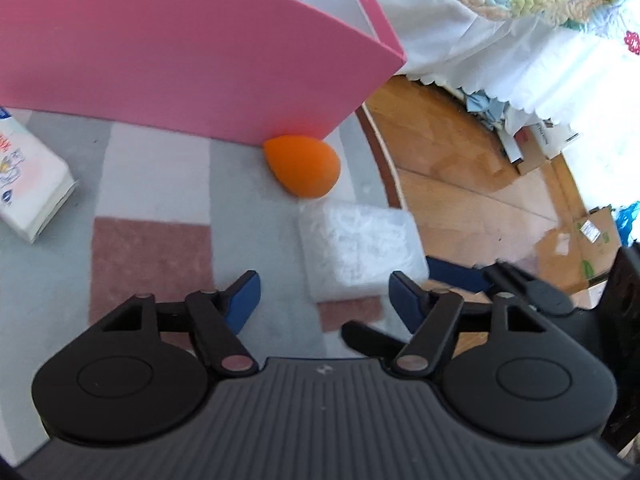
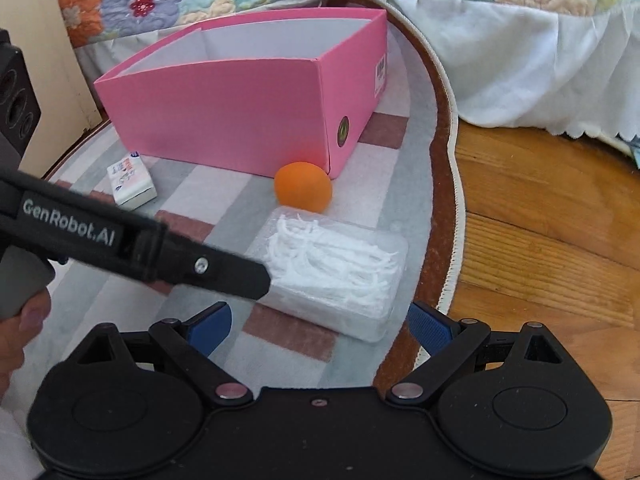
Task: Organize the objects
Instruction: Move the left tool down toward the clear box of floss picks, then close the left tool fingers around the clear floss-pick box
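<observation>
A clear plastic box of white floss picks [image 1: 360, 252] [image 2: 336, 276] lies on the checked rug. An orange egg-shaped sponge [image 1: 304, 168] [image 2: 303, 187] rests just beyond it, against the corner of an open pink cardboard box [image 1: 180, 60] [image 2: 224, 108]. A white tissue packet [image 1: 28, 184] [image 2: 131, 184] lies to the left. My left gripper [image 1: 324, 298] is open, with its blue pads near the clear box's near edge and not pressing on it. My right gripper [image 2: 320, 328] is open too, straddling the near end of the same box. One of the left gripper's black fingers [image 2: 224, 268] crosses the right wrist view up to the box's left side.
The rug's curved edge [image 2: 448, 200] meets wooden floor [image 2: 540, 240] on the right. A bed with a white skirt [image 2: 520, 72] and a floral quilt stands behind. Cardboard boxes [image 1: 580, 248] lie on the floor. A black speaker [image 2: 16, 100] stands at the far left.
</observation>
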